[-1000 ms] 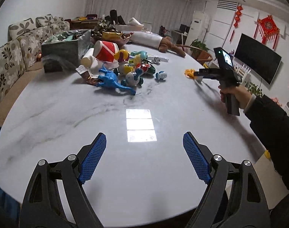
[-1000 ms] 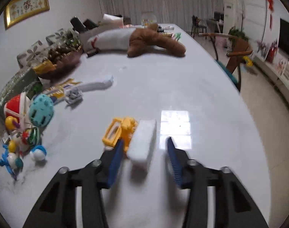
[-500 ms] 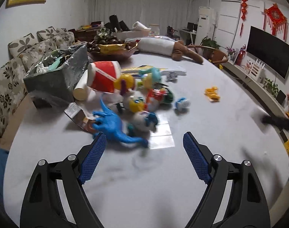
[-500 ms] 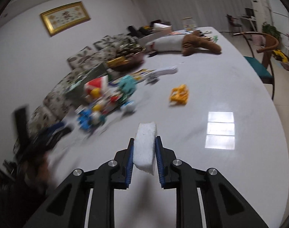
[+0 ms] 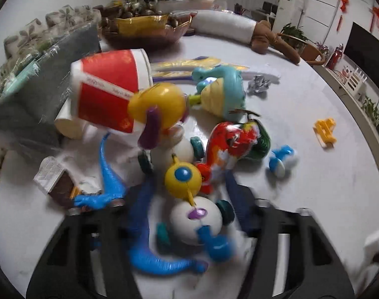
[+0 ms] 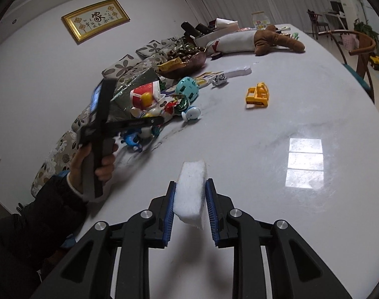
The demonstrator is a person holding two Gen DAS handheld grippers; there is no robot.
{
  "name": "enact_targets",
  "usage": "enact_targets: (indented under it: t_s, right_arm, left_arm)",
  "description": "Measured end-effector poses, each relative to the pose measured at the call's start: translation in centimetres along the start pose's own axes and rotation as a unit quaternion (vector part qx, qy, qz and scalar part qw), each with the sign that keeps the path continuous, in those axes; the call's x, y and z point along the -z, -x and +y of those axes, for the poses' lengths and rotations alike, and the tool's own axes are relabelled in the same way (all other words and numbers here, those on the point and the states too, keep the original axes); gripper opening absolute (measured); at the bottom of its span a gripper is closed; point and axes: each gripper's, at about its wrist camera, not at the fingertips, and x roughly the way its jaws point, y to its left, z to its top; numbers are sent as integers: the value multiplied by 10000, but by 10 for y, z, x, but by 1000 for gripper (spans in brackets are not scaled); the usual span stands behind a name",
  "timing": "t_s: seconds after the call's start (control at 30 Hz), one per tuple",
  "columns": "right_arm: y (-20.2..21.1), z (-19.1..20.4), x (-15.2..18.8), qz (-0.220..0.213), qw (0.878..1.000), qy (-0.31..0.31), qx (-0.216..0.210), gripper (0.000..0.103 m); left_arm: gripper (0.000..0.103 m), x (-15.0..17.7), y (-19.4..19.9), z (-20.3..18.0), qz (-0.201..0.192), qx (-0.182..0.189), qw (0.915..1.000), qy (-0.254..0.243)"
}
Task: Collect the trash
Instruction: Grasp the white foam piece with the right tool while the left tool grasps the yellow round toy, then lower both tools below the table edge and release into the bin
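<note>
Gripping a white foam block (image 6: 191,192) between clenched pads, the right tongs (image 6: 190,208) hover over bare counter (image 6: 301,114) – open room runs to its curved right edge. The left tongs (image 5: 189,214) are closing around a white egg toy (image 5: 195,220) in the toy pile; blur hides whether pads touch

One foam block (image 6: 190,194), one yellow toy digger (image 6: 257,96), one red paper cup (image 5: 107,89), one blue dinosaur (image 5: 114,189).
</note>
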Motion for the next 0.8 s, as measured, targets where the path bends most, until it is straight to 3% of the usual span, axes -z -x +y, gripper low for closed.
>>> enact_targets:
  t_s: [0.1,0.2,0.43,0.5,0.8]
  right_arm:
    - [-1,0,2,18,10000,-42,-56,25]
    - [1,1,5,-7,10000,-39,-43,25]
    - [19,14,8,-118,9999,-13,-70,25]
    - [24,23,11,-106,9998,4,-159,25]
    - [60,83,53,-13,9990,303,-331,25]
  left_arm:
    - [33,-7,-5,12,142,309,9991,261]
    - [33,2,15,14,-205,419,9987,222]
    - [32,47,153,-6,-1556,643,9847,-452]
    - [32,66,185,-13,-1738,710,9801,-639]
    - [32,166,256,-34,-1568,1143,9759,-998]
